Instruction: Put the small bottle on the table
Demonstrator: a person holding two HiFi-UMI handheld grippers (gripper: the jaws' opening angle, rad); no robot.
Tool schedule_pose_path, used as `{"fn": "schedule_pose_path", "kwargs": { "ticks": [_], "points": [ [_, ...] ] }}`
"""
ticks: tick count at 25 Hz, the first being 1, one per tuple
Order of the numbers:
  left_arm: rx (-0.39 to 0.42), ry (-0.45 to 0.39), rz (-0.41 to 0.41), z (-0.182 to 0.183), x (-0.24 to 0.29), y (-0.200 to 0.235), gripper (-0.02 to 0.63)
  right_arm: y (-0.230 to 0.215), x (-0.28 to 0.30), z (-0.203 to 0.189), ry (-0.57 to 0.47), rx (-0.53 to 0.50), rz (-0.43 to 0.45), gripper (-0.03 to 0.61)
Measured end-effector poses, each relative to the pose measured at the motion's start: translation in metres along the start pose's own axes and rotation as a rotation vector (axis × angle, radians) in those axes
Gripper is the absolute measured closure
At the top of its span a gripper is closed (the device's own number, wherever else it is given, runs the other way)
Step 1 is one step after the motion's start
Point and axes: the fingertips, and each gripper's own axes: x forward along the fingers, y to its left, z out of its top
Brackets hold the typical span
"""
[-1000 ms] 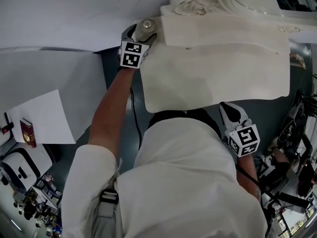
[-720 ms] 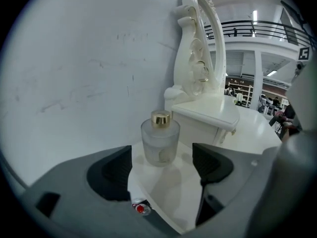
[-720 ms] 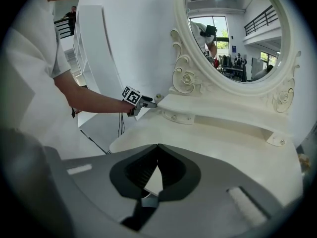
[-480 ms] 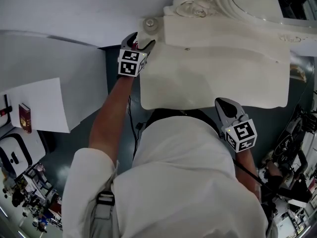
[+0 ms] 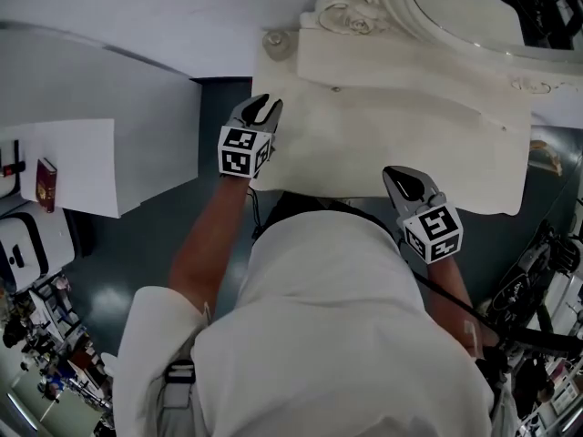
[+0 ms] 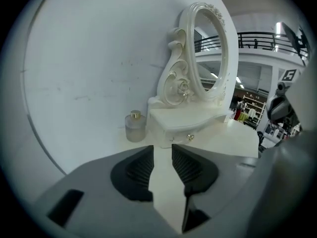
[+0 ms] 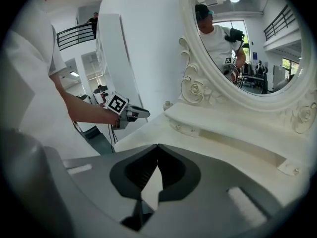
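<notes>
Pulled back since a second ago: left tongs (image 5: 264, 106) off the small bottle (image 6: 135, 127), retreated toward the body, now well apart from it. Closing at this moment, down to a narrow gap with nothing between the pads, only bare counter (image 5: 364, 144) showing through. Right tongs (image 7: 157, 150) tips together, empty, near the front edge of the counter, well to the right of the left tongs.

Bottle location:
- ahead of the left tongs, slightly to their left
- upright on the far back corner of the counter, just beside the drawer box (image 6: 188, 128) under the mirror (image 6: 210, 48), close to the white wall
- gold-looking cap on
- far ahead-left of the right tongs; only the cap peeks past the drawer box in that view

Status call: placement looks done, bottle standing free of both tongs.

Risks from here:
- Sits close to the counter's left edge. A forearm sweep across that corner or a bump to the counter could tip it or push it off.
- Re-approach with the left tongs this narrow would poke, not grip. Round, glass-looking body would probably skid or topple.
- Cannot tell if the bottle touches the drawer box or just stands beside it. If leaning, could shift once things settle.
- Right tongs near the counter front; careless lift could knock the edge and shake the bottle.
</notes>
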Motion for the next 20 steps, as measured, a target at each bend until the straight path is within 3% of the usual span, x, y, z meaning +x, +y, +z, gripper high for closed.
{"fn": "schedule_pose_path", "kwargs": {
  "ticks": [11, 20],
  "points": [
    [-0.035, 0.003, 0.003, 0.006, -0.053, -0.079, 0.612, 0.002, -0.007, 0.009, -0.04, -0.109, 0.129, 0.577],
    [-0.016, 0.02, -0.167, 0.005, -0.095, -0.192, 0.612, 0.012, -0.025, -0.003, -0.047, -0.184, 0.208, 0.578]
  ]
}}
